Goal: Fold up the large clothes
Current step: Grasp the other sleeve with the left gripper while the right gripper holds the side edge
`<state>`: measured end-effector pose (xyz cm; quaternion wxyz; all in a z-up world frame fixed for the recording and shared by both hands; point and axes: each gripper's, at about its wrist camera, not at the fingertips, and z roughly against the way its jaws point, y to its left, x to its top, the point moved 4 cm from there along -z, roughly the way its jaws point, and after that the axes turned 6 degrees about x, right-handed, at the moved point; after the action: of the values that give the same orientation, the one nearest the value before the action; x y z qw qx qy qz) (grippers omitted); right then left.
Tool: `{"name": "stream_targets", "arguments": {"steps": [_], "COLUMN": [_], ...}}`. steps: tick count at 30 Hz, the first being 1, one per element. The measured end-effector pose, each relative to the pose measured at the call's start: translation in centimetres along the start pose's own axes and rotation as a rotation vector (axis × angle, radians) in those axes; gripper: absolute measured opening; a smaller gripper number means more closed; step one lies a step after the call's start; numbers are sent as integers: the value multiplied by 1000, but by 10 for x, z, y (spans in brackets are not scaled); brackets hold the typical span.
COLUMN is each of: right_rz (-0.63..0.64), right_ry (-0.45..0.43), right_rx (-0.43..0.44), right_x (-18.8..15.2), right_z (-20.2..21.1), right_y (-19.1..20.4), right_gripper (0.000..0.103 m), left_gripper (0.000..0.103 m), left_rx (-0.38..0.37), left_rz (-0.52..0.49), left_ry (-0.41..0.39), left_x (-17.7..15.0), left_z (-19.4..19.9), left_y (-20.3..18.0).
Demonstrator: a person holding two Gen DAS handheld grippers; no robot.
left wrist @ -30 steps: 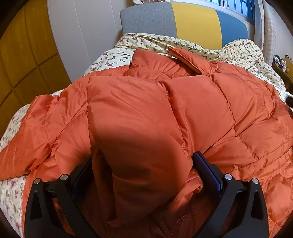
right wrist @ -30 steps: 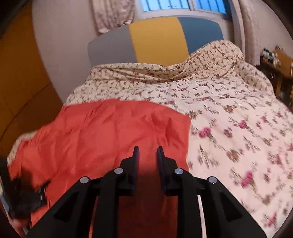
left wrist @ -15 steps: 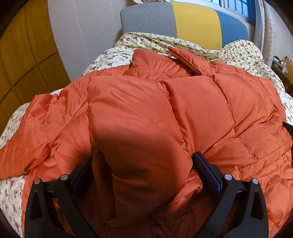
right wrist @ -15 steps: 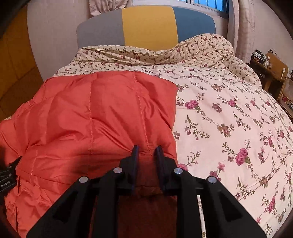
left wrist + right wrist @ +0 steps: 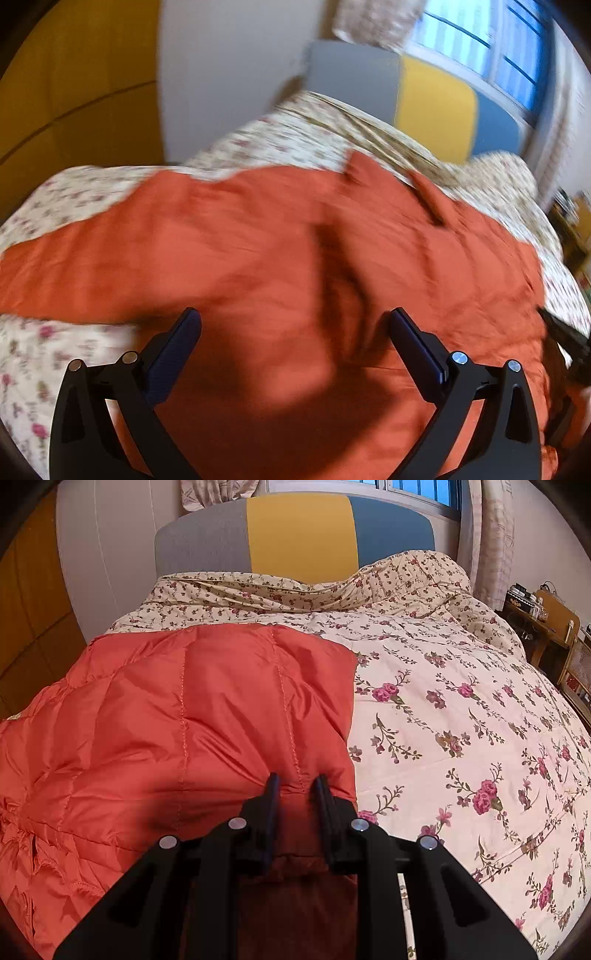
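An orange quilted down jacket [image 5: 280, 251] lies spread on a floral bedspread [image 5: 461, 716]. In the left wrist view, which is motion-blurred, my left gripper [image 5: 291, 317] is open, its jaws wide apart just above the jacket, holding nothing. The jacket's collar [image 5: 424, 188] points toward the headboard. In the right wrist view my right gripper [image 5: 297, 781] is shut on a pinch of the jacket [image 5: 192, 716] near its right edge, and the fabric runs between the fingers.
A grey, yellow and blue headboard [image 5: 299, 531] stands at the far end under a window. A yellow panelled wall [image 5: 74, 81] is on the left. A wooden side table with clutter [image 5: 543, 620] stands at the right.
My left gripper let go of the thick fold of jacket it held and pulled back and leftward; its view is now blurred. My right gripper lowered the jacket's edge flat onto the bed.
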<state>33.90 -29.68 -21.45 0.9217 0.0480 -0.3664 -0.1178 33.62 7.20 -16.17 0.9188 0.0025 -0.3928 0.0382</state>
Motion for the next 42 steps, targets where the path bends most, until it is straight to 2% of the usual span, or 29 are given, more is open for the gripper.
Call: {"name": "stream_targets", "arguments": {"steps": [4,10,16,22,27,32,35,39,41,42], "right_rz": [3,5,6,5,6,7,9,10,10,11], "right_ry": [0,1,1,2,2,2,2,2,2,2], "right_rx": [-5,-7,-11,-12,-13,-16,-19,-20,-21,-22], "right_x": [1,1,2,3,3,3,3,3,4,4], "right_z": [1,1,2,2,2,2,3,3,3,3], "right_y": [0,0,0,1,1,1,2,1,2,2], "right_gripper": [19,19,20,20,20,20,20,20,20,20], "left_gripper": [100,100,100,100,87,86,85,71,70,58], "left_rx": [81,121,135,126,85,92,120,236,264,272], "left_rz": [161,458,696,825,994,1087,1092,1018,969,955], "left_ry": [38,99,127,75,11,-13,-29,-29,-27,-33], "left_x": [0,-17,-39,-46,-52,-44,-39,-27,-22,-22], "left_z": [-6,-13,-9,-2,-1,-8,-14,-25,-30,-31], "left_y": [60,145,201,241,281,304,312,321,322,323]}}
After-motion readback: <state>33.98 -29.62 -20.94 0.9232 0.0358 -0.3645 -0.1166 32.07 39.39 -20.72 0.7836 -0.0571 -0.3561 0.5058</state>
